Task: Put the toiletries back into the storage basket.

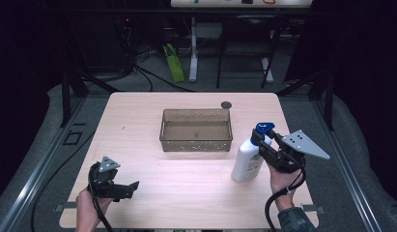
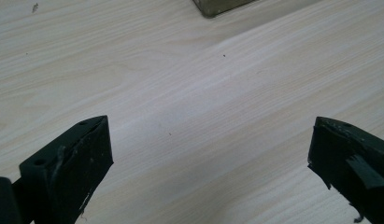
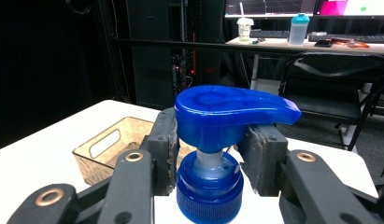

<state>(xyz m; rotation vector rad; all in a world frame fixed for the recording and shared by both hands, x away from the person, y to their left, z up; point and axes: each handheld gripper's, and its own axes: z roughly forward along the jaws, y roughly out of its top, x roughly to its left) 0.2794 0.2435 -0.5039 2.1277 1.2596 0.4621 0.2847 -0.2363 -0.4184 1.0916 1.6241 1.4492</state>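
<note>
A white pump bottle [image 1: 247,162] with a blue pump head [image 3: 227,112] stands upright on the right side of the wooden table [image 1: 186,188]. My right gripper [image 1: 263,145] is shut on the bottle just under the pump head, one jaw pad on each side of the blue neck [image 3: 209,179]. Near the table's front left corner, my left gripper [image 1: 131,188] is held low with its jaws wide open [image 2: 210,154] over bare wood and nothing between them.
A translucent brown basket [image 1: 196,142] sits in the middle of the table, its corner in the left gripper view [image 2: 217,7] and its handle side beyond the bottle [image 3: 101,144]. A small dark disc [image 1: 226,104] lies behind it. Desks and chairs stand beyond the table.
</note>
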